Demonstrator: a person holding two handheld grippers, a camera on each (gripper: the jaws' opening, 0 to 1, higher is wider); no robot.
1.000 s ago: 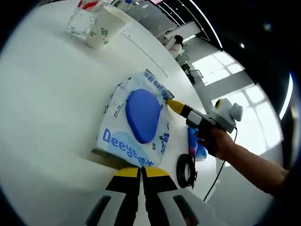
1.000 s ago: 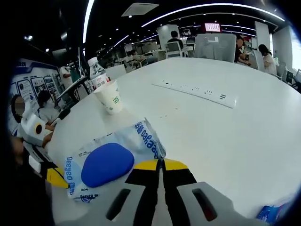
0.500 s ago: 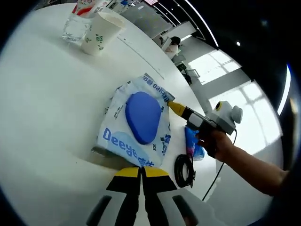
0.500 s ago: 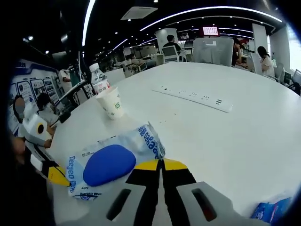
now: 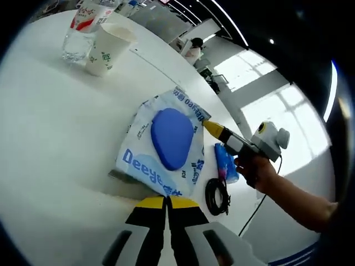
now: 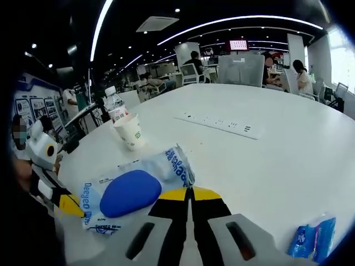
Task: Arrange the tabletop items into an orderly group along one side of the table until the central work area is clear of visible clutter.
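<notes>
A white and blue wipes pack with a blue oval lid lies in the middle of the white table, its near edge raised over a shadow. My left gripper is shut on that near edge. The right gripper, held by a person's hand, pinches the far edge. In the right gripper view the wipes pack reaches my shut right gripper at one corner, and the left gripper holds the opposite end.
A paper cup and a clear water bottle stand together further off. A small blue packet and a coiled black cable lie near the table's edge. A white power strip lies across the table. People sit at tables behind.
Both views have shifted a little with the hands. The pack stays held between the two grippers. The small blue packet now shows more fully in the right gripper view.
</notes>
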